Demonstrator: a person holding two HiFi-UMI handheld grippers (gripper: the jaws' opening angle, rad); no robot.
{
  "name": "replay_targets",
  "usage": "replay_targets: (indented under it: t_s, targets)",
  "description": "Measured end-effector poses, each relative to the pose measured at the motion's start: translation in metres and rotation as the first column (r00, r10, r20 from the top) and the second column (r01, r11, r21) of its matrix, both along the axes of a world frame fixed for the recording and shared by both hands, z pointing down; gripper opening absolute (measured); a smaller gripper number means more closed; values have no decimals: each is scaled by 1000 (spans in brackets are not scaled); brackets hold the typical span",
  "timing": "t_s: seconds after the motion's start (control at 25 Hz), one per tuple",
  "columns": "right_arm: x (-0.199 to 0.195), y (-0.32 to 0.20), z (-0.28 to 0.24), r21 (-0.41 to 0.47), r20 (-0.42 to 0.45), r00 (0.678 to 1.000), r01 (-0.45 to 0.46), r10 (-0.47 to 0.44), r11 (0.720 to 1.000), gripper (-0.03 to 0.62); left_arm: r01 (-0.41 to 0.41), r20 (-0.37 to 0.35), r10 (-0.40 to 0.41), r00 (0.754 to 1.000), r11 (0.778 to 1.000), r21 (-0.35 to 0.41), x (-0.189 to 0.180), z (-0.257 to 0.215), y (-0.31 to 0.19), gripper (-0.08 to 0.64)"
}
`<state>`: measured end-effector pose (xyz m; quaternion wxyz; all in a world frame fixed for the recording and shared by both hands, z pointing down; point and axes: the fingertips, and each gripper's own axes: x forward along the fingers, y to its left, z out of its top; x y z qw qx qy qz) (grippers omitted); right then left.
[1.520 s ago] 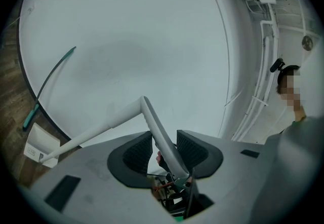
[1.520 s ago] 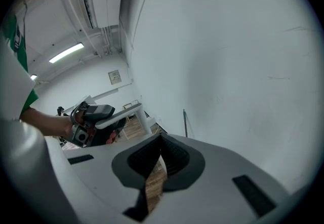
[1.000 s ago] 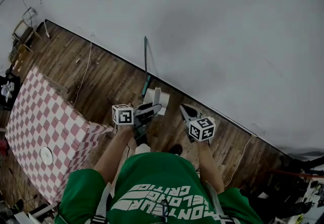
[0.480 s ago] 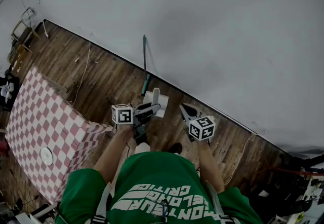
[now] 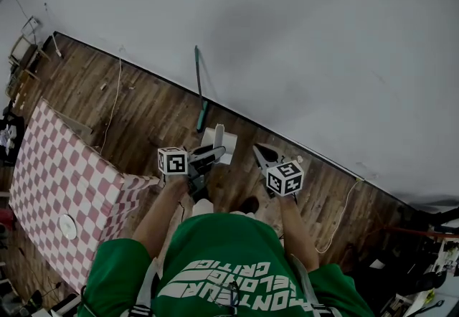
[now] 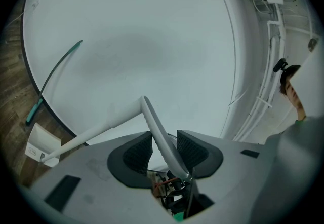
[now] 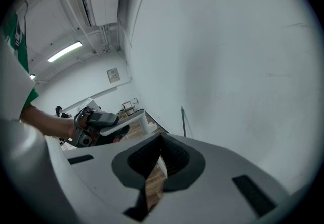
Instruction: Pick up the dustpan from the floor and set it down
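Pinches dustpan (image 6: 116, 124) by long handle in left gripper (image 6: 164, 148) — lets pan hang ahead, below jaws, likely for controlled set-down. Holds right gripper (image 7: 161, 154) pressed together, empty, alongside.

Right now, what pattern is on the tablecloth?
The tablecloth is red-and-white checked, clearest in the head view.

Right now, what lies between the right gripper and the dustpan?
Only bare wooden floor, in the head view; the left gripper's jaws hold the dustpan.
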<state>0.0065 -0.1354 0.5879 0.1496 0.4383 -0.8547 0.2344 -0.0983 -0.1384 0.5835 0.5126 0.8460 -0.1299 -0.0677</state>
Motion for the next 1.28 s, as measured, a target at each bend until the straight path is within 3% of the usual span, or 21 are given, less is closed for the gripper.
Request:
replay_targets:
  t_s: [0.56, 1.28]
  targets:
    - [23, -9, 11, -23, -6, 998, -61, 61, 998, 8, -93, 13, 93, 996, 996, -17, 32, 19, -17, 147]
    - [67, -9, 27, -57, -21, 980, -201, 200, 978, 8, -227, 39, 229, 973, 973, -37, 78, 55, -38, 146]
